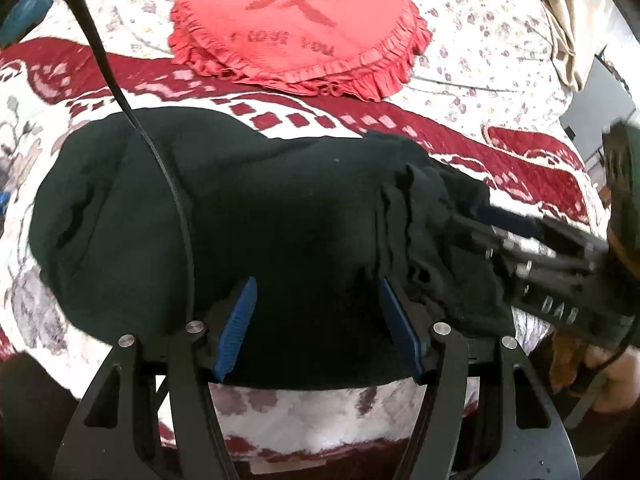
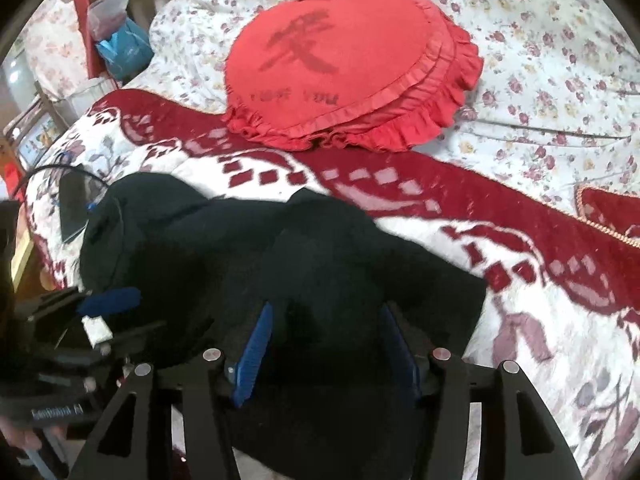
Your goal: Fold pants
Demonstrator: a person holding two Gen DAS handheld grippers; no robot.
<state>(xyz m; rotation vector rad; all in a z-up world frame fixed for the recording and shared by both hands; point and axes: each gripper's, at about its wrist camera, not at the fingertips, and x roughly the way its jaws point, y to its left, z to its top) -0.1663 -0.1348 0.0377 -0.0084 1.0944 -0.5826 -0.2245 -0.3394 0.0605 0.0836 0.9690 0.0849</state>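
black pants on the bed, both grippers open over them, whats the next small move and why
Probably lower the left gripper and shut it on the near edge of the black pants. Its jaws stand open with nothing held, as do the right gripper's, and the pants lie bunched on the red and white blanket.

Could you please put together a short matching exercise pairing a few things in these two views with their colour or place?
Things:
1. pants
2. heart-shaped cushion
3. finger pads of the left gripper
4. floral quilt

Descriptions:
A. blue
B. red, with a frilled edge
C. black, bunched on the red and white blanket
D. white with small flowers, beyond the cushion

Pairs: 1-C, 2-B, 3-A, 4-D
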